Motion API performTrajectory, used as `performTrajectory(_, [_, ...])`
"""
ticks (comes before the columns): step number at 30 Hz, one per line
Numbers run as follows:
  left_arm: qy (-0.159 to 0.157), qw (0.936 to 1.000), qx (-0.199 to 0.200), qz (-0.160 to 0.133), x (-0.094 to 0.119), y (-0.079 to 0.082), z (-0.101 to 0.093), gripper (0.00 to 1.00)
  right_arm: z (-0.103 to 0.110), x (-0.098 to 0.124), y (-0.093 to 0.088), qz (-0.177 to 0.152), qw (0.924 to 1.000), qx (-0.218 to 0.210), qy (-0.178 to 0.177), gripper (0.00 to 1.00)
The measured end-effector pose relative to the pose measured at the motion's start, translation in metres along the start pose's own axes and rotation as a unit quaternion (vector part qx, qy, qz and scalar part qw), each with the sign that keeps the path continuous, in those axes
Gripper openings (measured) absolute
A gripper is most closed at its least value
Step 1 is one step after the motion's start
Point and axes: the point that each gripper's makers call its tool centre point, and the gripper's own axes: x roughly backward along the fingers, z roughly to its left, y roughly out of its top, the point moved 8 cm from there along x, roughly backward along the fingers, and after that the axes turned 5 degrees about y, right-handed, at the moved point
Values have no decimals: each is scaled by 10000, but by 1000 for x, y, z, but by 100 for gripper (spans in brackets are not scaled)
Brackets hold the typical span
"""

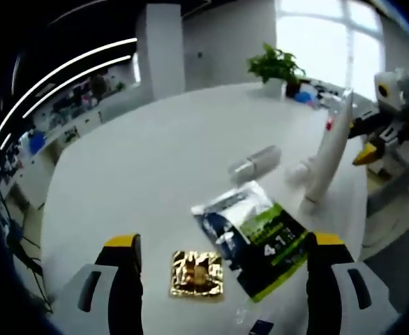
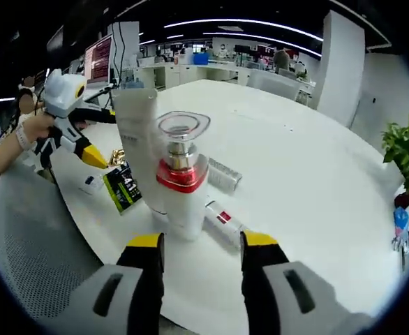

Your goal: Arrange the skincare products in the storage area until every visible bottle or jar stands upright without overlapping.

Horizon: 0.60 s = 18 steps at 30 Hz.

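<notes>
In the right gripper view we see a white pump bottle with a red collar and a clear plastic cap (image 2: 181, 183) standing upright on the round white worktop (image 2: 309, 181), just ahead of our right claw (image 2: 199, 246), whose yellow-tipped jaws are spread and hold nothing. Close behind the bottle stands a tall white squeeze tube (image 2: 136, 132), also upright. A small white tube with a red mark (image 2: 222, 219) lies flat beside the bottle's base, and a clear ribbed jar (image 2: 223, 174) lies on its side just beyond.

In the left gripper view the left claw (image 1: 227, 251) is likewise spread and empty. Between its jaws lie a crinkled gold foil sachet (image 1: 197, 274) and a flat packet printed in white, black and green (image 1: 253, 237), close together on the worktop (image 1: 149, 160). Farther off, the clear jar (image 1: 255, 161) lies on its side and the tall white tube (image 1: 333, 150) stands beside it.

The worktop is bare white and glossy. Around it is an open office with ceiling light strips (image 2: 239, 22), white columns, desks with screens and a potted green plant (image 1: 278, 66) at the far edge.

We count one pump bottle, two tubes, one jar, one sachet and one packet.
</notes>
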Motion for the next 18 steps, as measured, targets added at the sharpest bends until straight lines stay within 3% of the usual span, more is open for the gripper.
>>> performTrajectory(3, [-2,10000,28,34,0,-1,1,97,-12,0,1,232,9995,213,9,43])
performTrajectory(8, [33,10000,-71,15,-2,2,-1,97,-38,-1,7,331,9992,232,-42,43])
performTrajectory(13, [-6,10000,-9,-18,-3,1,1,97,-62,-7,24,333,9990,307,25,41])
performTrajectory(18, [-59,10000,23,-21,-4,0,1,97,-71,-23,40,487,9964,637,273,39])
